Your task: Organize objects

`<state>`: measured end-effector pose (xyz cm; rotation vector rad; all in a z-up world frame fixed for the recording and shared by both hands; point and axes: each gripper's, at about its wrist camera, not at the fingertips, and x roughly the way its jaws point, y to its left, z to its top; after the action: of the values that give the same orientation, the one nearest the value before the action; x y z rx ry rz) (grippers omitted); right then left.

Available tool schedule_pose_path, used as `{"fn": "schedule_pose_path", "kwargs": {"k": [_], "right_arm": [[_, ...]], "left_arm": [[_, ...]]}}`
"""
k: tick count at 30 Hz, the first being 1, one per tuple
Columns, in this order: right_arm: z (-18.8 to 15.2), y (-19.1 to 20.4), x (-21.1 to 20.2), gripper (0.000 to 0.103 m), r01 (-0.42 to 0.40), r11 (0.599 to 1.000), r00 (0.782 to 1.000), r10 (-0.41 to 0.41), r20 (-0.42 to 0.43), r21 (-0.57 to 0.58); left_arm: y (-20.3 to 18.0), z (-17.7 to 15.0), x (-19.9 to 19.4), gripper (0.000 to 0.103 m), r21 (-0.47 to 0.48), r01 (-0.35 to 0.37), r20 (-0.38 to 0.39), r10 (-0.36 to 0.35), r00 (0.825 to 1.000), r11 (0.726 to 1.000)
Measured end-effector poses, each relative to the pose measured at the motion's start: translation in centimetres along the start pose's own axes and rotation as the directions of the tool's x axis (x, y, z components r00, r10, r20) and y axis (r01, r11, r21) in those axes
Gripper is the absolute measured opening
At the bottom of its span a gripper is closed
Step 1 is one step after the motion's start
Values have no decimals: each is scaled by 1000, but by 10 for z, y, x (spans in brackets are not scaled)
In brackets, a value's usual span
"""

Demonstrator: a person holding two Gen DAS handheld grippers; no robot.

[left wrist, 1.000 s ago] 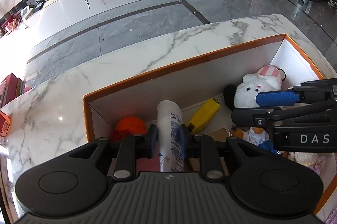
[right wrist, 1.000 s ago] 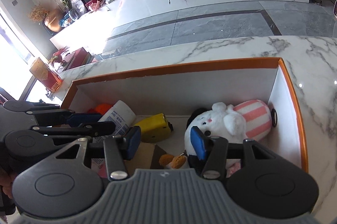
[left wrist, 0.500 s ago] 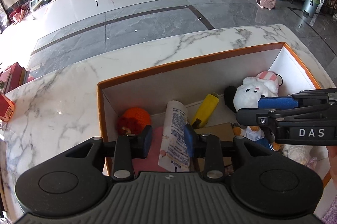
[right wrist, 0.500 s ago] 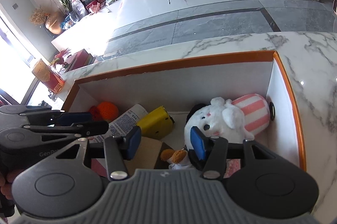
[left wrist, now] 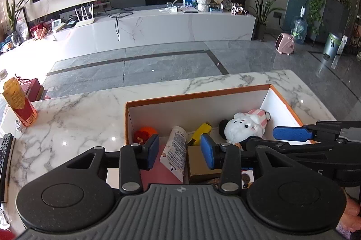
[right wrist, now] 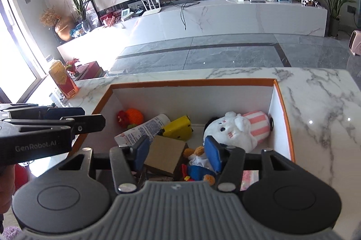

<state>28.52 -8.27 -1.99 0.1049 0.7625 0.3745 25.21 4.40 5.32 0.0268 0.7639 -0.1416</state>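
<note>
An orange-rimmed white box [left wrist: 198, 94] [right wrist: 194, 82] sits on the marble table. Inside lie a white tube [left wrist: 176, 149] [right wrist: 144, 129], a yellow object [left wrist: 200, 130] [right wrist: 178, 128], an orange knitted toy [left wrist: 144, 132] [right wrist: 133, 117], a white plush with a pink striped hat [left wrist: 244, 127] [right wrist: 237, 129], a cardboard piece [right wrist: 165, 154] and a small bear doll [right wrist: 198, 161]. My left gripper [left wrist: 179, 150] is open and empty above the tube. My right gripper [right wrist: 177, 153] is open and empty above the cardboard and the doll.
A red and yellow carton [left wrist: 19, 102] [right wrist: 63, 78] stands on the table's far left. A remote control [left wrist: 4, 149] lies at the left edge. Beyond the table are a grey floor and a long TV cabinet [left wrist: 146, 27].
Both grippers have lifted up and back from the box. The left gripper has opened and let go of the white tube, which now lies in the box.
</note>
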Motion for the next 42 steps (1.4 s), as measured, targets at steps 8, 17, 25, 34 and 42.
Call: {"fn": "schedule_pose_path", "kwargs": {"k": [8,17,25,34,42], "right_arm": [[-22,21,-75,62,19,998,991,-12,132,-53],[-55,42,-142,66,28,994,967,0,254,-109],[-78,43,-184,71,6,996,947,21,321,-84],[-101,42,-209,74,34,996,943,-4,334,-85],[-124,39,-206,75,110,991,956,-84,283,-80]], "left_arm": [[-17,-18,-58,54,-17,-47,139,49,989,999],[-38,-43,-110,64,-47,-75,281,85,956,996],[-53,-63,-140,84,-80,-114,371,136,919,990],[-65,-87,-149,89,-93,-186,355,207,911,978],[-65,-112,-141,90,-140,-177,265,209,941,974]]}}
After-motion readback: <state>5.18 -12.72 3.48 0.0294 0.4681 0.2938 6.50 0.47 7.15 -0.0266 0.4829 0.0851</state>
